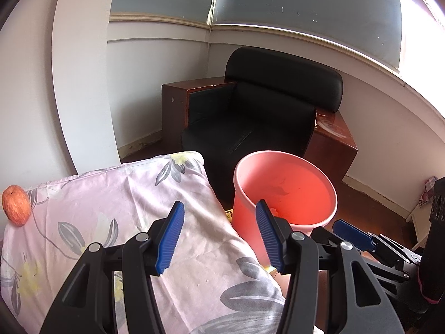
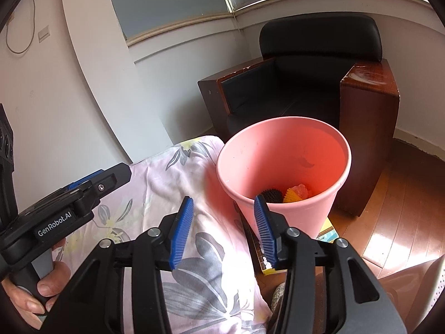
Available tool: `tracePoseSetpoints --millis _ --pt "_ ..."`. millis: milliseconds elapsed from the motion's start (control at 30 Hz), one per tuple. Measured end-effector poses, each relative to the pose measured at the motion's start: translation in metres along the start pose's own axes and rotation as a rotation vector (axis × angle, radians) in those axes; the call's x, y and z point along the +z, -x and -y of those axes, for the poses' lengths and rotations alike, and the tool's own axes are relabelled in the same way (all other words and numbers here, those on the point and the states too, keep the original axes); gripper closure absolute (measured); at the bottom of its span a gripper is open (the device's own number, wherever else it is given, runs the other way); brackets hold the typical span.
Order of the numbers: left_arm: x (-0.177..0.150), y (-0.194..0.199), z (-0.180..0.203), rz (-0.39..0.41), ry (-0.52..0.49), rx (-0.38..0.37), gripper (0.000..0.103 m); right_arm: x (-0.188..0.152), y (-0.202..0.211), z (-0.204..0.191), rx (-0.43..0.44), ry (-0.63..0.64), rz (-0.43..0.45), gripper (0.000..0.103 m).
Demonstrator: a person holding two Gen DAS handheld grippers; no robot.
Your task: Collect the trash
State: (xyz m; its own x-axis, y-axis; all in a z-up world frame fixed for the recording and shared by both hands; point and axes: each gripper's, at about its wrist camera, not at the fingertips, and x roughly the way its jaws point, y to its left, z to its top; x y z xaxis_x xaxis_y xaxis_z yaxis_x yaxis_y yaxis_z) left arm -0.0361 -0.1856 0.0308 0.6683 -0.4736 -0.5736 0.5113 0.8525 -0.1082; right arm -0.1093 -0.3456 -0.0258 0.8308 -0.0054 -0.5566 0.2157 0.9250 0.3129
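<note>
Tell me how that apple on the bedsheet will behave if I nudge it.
The apple is round and sits near the edge of the soft floral sheet, so it would probably roll, possibly off. Its smooth skin may slip between ribbed pads.

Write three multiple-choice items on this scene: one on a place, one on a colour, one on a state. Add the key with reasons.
1. Where is the apple?
A. in the bin
B. on the floral sheet
C. on the armchair

2. What colour is the bin?
A. pink
B. green
C. white

3. How are the right tongs?
A. shut on paper
B. shut on nothing
C. open

Key: 1 B, it rests on the sheet at its far left edge; 2 A, walls and rim are pink; 3 C, blue pads stand apart, nothing between.
</note>
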Motion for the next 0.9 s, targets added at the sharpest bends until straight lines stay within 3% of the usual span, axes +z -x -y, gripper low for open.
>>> tracePoseSetpoints --millis 900 --pt "-0.017 0.027 -0.003 0.018 0.006 0.02 0.05 -0.017 0.032 -0.021 -0.065 0.016 0.075 0.057"
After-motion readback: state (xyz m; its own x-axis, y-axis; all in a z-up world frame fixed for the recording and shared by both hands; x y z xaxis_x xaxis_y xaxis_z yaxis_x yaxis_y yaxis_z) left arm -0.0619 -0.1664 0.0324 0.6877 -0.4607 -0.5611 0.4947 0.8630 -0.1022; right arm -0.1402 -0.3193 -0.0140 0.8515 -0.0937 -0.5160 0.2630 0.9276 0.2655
